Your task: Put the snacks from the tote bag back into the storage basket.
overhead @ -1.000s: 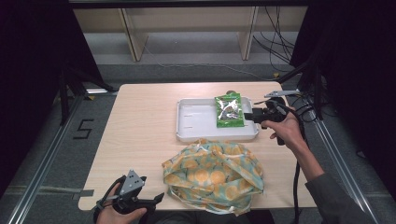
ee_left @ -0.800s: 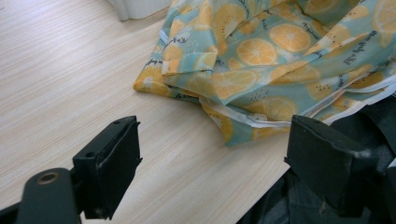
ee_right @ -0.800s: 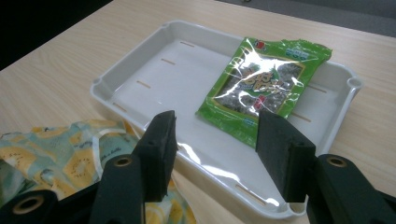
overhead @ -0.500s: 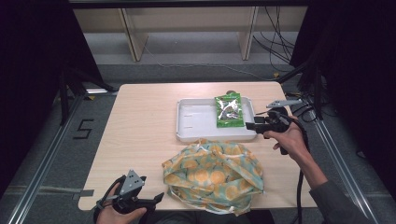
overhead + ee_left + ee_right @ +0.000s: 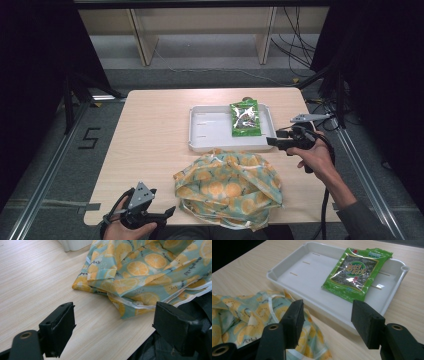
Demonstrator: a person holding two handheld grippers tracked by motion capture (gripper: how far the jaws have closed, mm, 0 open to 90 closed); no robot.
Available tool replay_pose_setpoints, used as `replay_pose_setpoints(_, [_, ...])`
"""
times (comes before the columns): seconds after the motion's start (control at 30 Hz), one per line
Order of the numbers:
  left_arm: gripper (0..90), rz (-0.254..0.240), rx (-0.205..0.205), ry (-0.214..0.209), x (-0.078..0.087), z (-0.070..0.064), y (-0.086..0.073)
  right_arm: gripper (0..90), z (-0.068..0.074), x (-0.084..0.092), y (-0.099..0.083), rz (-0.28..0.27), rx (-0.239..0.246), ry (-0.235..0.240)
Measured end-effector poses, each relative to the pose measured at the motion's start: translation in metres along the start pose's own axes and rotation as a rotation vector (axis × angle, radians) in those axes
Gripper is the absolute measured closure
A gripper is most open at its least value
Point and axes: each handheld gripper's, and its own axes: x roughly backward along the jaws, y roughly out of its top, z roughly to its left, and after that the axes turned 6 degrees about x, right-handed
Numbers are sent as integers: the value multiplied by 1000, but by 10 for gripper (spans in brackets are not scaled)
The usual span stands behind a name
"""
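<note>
Right gripper view has the right gripper (image 5: 325, 323) with nothing between its jaws, which have just been opening, off the near edge of the white tray (image 5: 287, 281). Green snack packet (image 5: 357, 271) lies flat in the tray at about 1 o'clock. Fruit-print bag (image 5: 242, 312) sits at 9 o'clock, touching the tray. Left gripper (image 5: 112, 332) is spread wide and empty by the bag's corner.

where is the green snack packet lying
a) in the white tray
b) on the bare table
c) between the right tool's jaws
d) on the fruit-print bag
a: the green snack packet lies flat inside the white tray, at its right end in the high view.
</note>
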Motion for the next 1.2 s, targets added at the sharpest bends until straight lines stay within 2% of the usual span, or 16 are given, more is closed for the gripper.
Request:
replay_pose_setpoints(0.03, [169, -10, -1, 0, 0, 0, 0, 445, -1, 1, -1, -5, 11, -4])
replay_pose_setpoints(0.23, [169, 4, -6, 2, 1, 0, 0, 431, 4, 5, -12, 3, -8, 1])
replay_pose_setpoints(0.27, [169, -1, -7, 4, 0, 0, 0, 429, 3, 5, -14, -3, 14, -4])
replay_pose_setpoints(0.3, [170, -6, -8, 3, 0, 0, 0, 428, 4, 6, -15, 7, -4, 8])
replay_pose_setpoints(0.33, [169, 2, -6, 1, 0, 0, 0, 425, 5, 6, -17, -8, -3, 12])
replay_pose_setpoints(0.4, [170, 7, -6, 3, 1, 0, 0, 423, 6, 8, -19, 0, -12, 12])
replay_pose_setpoints(0.43, [169, 7, -5, 3, 1, 0, 0, 421, 7, 9, -19, -2, -11, 8])
replay_pose_setpoints(0.47, [169, 6, -5, 3, 1, 0, 0, 418, 5, 10, -20, -4, 17, 7])
replay_pose_setpoints(0.57, [169, -11, -3, 3, 0, 0, 0, 409, 9, 12, -22, 6, -14, 13])
replay_pose_setpoints(0.73, [170, -3, -8, 7, 1, 1, 0, 405, 10, 16, -27, -1, -14, 8])
replay_pose_setpoints(0.77, [169, -7, -9, 6, 1, 1, 0, 405, 8, 17, -28, -2, 16, 0])
replay_pose_setpoints(0.87, [170, -19, 3, 5, 0, 0, 0, 402, 10, 19, -33, 11, -21, 14])
replay_pose_setpoints(0.93, [170, -23, 4, 6, 0, 0, 0, 400, 7, 20, -36, -7, 10, 4])
replay_pose_setpoints(0.97, [170, -21, 26, 6, -1, 0, -1, 400, 10, 22, -38, 3, -44, 17])
replay_pose_setpoints(1.03, [170, -9, 19, 13, 0, 0, 0, 396, 8, 24, -41, -7, -14, 7])
replay_pose_setpoints(1.2, [170, -16, 18, 13, 0, 0, 0, 387, 9, 27, -48, -2, -21, 7])
